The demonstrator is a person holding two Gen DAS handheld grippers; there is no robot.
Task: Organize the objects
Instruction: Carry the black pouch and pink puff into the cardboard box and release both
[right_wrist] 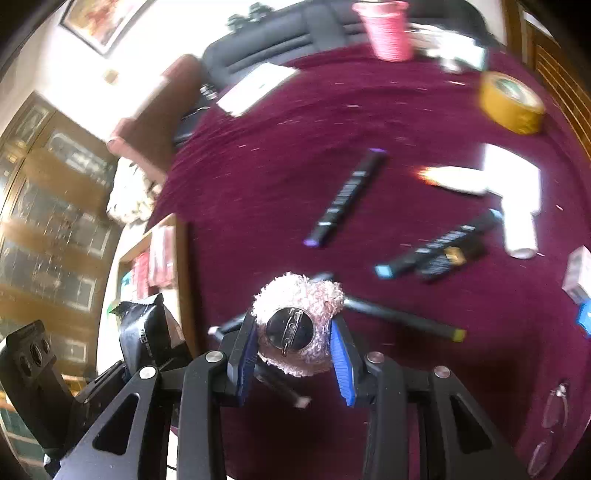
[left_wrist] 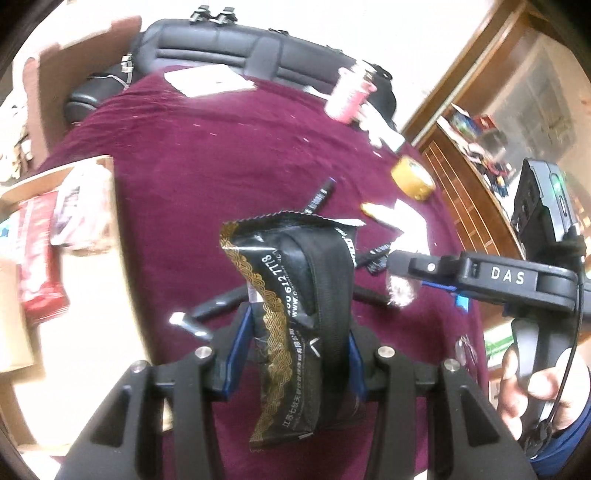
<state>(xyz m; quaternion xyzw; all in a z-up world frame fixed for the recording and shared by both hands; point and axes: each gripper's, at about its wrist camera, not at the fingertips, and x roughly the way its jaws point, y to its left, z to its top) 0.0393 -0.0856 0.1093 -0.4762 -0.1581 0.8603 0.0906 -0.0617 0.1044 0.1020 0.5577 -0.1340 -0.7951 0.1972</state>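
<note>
Maroon cloth covers the surface, and both views are soft with blur, so small print and edges are hard to read. The left tongs pinch a black packet with gold wave trim between their blue pads; the packet is held above the cloth, its lower end hidden behind the tongs' frame and its lettering only partly legible. In the right wrist view the same packet shows at the lower left, half cut off by the arm holding it.

The right tongs are pressed onto a pink fuzzy brooch, whose round metal back and pin face the camera; its front cannot be seen. Beneath it lies a dark marker with a yellowish tip, partly covered by the brooch.

Loose on the cloth are a purple-tipped marker, a blue-tipped marker touching another dark stick whose ends are unclear, and a washed-out white item that overexposure makes impossible to name. A roll of yellow tape sits near the far right edge, with a pink cup beyond it, cropped at the top. A cardboard box at the left edge holds red packages, their labels unreadable. A black backpack lies at the far end.
</note>
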